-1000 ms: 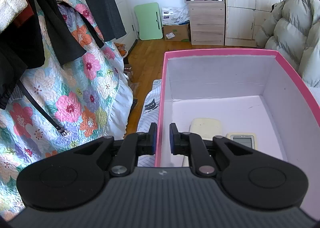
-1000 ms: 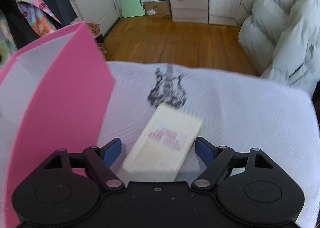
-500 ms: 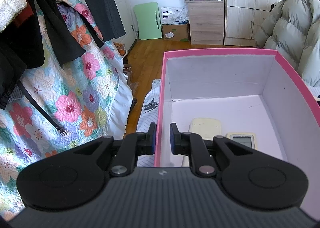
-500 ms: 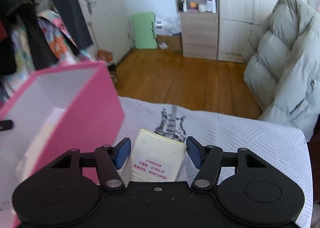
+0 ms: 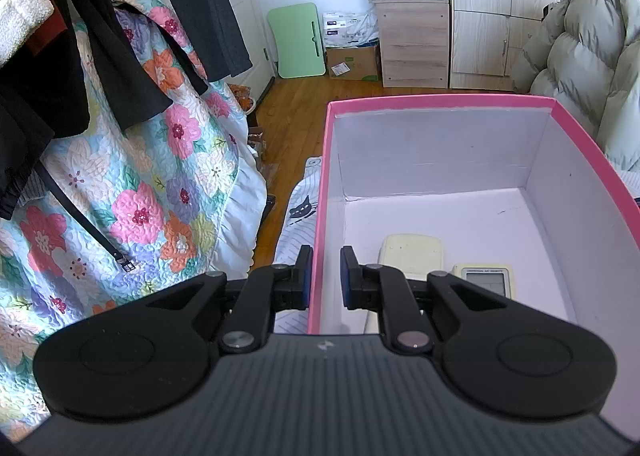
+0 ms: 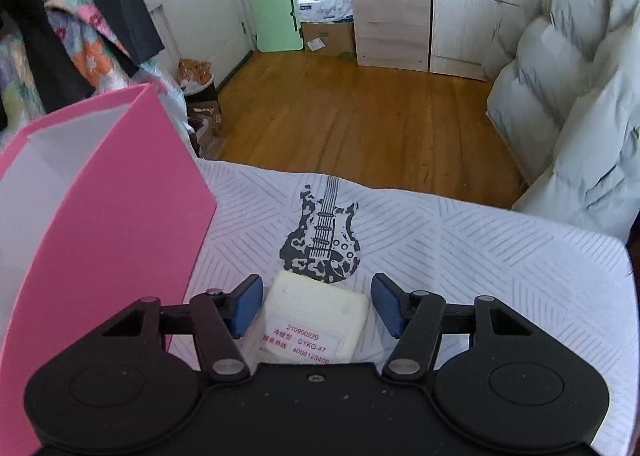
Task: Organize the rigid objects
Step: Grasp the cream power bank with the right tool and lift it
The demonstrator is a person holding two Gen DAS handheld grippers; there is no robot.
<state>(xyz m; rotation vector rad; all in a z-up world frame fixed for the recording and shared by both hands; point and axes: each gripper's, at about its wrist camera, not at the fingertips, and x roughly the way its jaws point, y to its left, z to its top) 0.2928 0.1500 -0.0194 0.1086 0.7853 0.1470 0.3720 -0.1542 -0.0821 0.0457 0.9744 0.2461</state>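
Our left gripper [image 5: 324, 276] jaws clamped on the left wall of the pink cardboard box [image 5: 440, 100], our right gripper [image 6: 318, 306] jaws apart around a cream rectangular plastic remote [image 6: 316, 322] lying label-up on the white guitar-print cloth [image 6: 480, 256], beside that box

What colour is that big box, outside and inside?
The box is pink outside and on its rim, white inside; the left wrist view shows it best.

Showing wood floor [image 6: 360, 112], far cabinet [image 5: 414, 44], green board [image 5: 296, 40] leaning beside white door [image 6: 192, 4].
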